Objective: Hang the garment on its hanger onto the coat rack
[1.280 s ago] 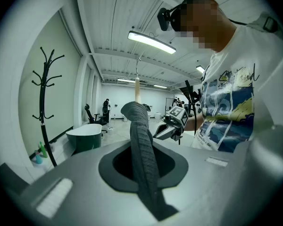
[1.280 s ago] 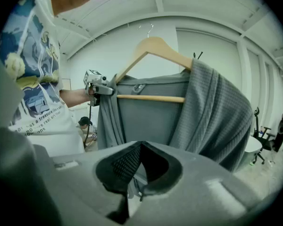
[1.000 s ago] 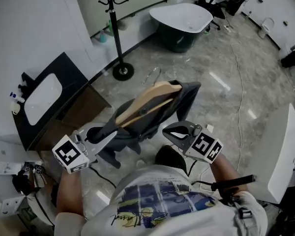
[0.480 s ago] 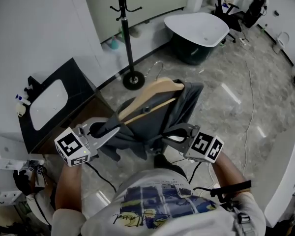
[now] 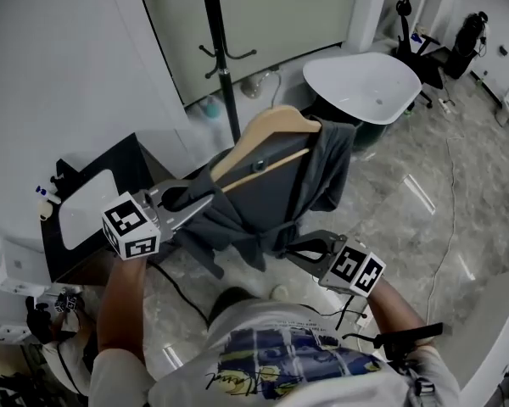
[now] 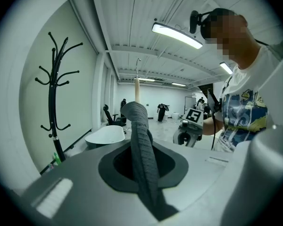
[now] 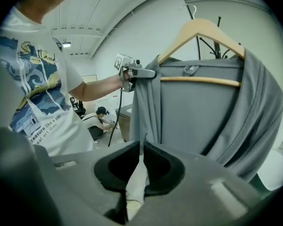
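Our left gripper (image 5: 200,206) is clamped on the grey garment (image 5: 271,195) at the shoulder, and our right gripper (image 5: 290,246) is pinched closed on its hem. We judge the cloth limp and light, so the stiff wooden hanger (image 5: 267,134) gives the surer hold.

The garment (image 5: 271,197) is seen as matt grey knitted cloth, finely ribbed. The hanger (image 5: 274,121) is made of smooth pale wood, with a thin bright metal hook (image 7: 193,13). The coat rack (image 5: 222,49) is finished in black, faintly shiny metal. The floor (image 5: 407,227) is laid in glossy, veined grey stone.
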`<state>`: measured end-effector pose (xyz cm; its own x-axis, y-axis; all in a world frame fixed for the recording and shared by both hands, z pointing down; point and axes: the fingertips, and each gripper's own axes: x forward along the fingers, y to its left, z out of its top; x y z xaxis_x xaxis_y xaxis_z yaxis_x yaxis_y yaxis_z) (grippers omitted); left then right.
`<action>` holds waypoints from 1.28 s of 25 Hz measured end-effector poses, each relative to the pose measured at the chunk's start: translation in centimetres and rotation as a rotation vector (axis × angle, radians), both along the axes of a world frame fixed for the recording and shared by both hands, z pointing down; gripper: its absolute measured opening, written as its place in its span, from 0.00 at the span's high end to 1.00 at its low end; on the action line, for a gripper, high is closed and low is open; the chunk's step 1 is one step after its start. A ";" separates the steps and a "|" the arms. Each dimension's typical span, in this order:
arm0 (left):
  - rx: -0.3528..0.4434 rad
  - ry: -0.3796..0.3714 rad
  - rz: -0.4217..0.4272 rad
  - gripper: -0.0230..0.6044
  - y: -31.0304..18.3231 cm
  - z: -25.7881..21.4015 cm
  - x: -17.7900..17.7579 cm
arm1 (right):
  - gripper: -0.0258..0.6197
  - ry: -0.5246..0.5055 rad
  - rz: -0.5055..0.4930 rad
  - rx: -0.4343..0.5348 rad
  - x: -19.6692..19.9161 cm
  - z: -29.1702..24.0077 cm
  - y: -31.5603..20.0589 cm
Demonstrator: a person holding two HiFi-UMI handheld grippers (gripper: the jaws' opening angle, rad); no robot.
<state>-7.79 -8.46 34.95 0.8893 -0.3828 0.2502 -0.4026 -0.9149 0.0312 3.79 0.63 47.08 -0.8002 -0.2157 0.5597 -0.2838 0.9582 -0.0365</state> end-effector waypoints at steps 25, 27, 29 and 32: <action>-0.008 -0.005 -0.110 0.92 -39.9 -2.7 -5.1 | 0.91 -0.046 0.295 -0.011 1.4 1.2 -23.9; -0.026 0.002 -0.114 0.92 -42.2 -2.4 -6.0 | 0.91 -0.039 0.299 -0.021 0.8 0.8 -25.5; -0.038 0.004 -0.109 0.92 -44.0 -2.0 -6.6 | 0.91 -0.030 0.298 -0.034 0.1 0.6 -26.7; -0.034 -0.005 -0.090 0.92 -44.7 -1.3 -6.6 | 0.91 -0.025 0.298 -0.033 -0.7 0.9 -27.4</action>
